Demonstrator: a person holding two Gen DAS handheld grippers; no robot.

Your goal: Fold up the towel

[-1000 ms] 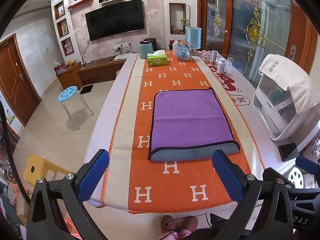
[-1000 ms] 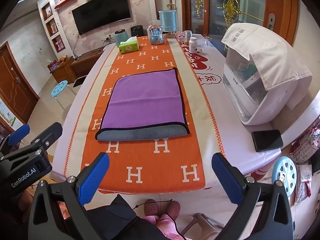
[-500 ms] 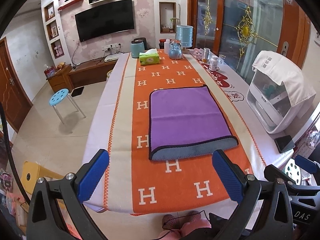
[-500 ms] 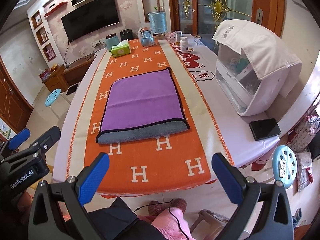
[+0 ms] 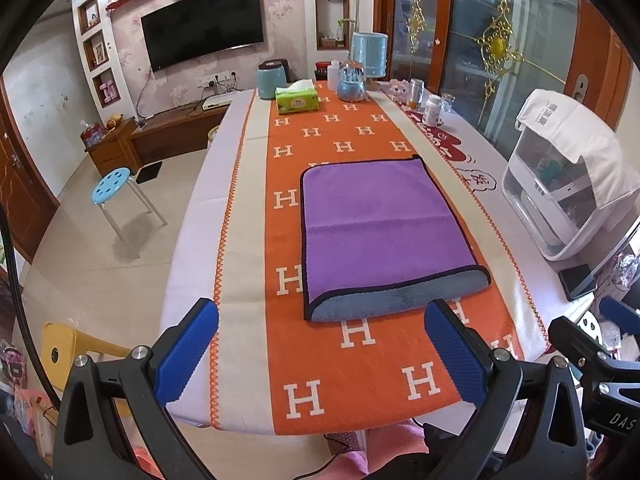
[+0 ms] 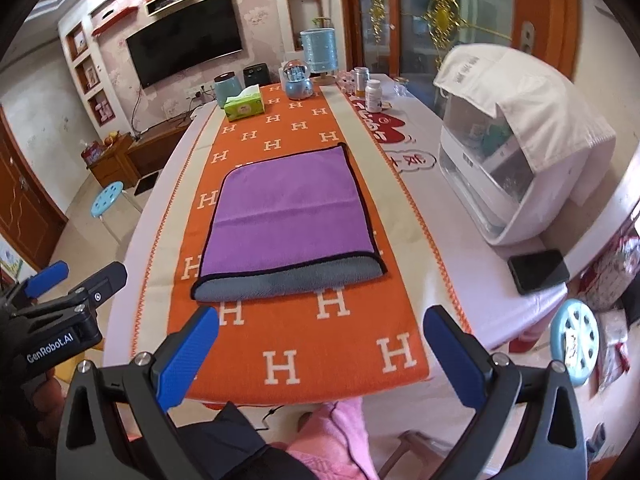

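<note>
A purple towel [image 5: 380, 224] with a black hem lies flat on the orange runner [image 5: 360, 360], folded once, its grey underside showing along the near edge. It also shows in the right wrist view [image 6: 288, 224]. My left gripper [image 5: 320, 344] is open and empty, held above the table's near end, short of the towel. My right gripper [image 6: 320, 344] is open and empty, also back from the towel near the table's front edge. The left gripper's body shows at the left of the right wrist view [image 6: 60, 312].
A white appliance [image 6: 520, 160] under a cloth stands on the right side, a black phone [image 6: 538, 272] near it. A green tissue box [image 5: 297, 98], blue jars and bottles [image 5: 432, 110] stand at the far end. A blue stool [image 5: 112, 186] stands on the floor at left.
Both grippers have drawn back and risen a little from the table; the towel looks farther away. The towel itself has not moved. Both grippers stay open.
</note>
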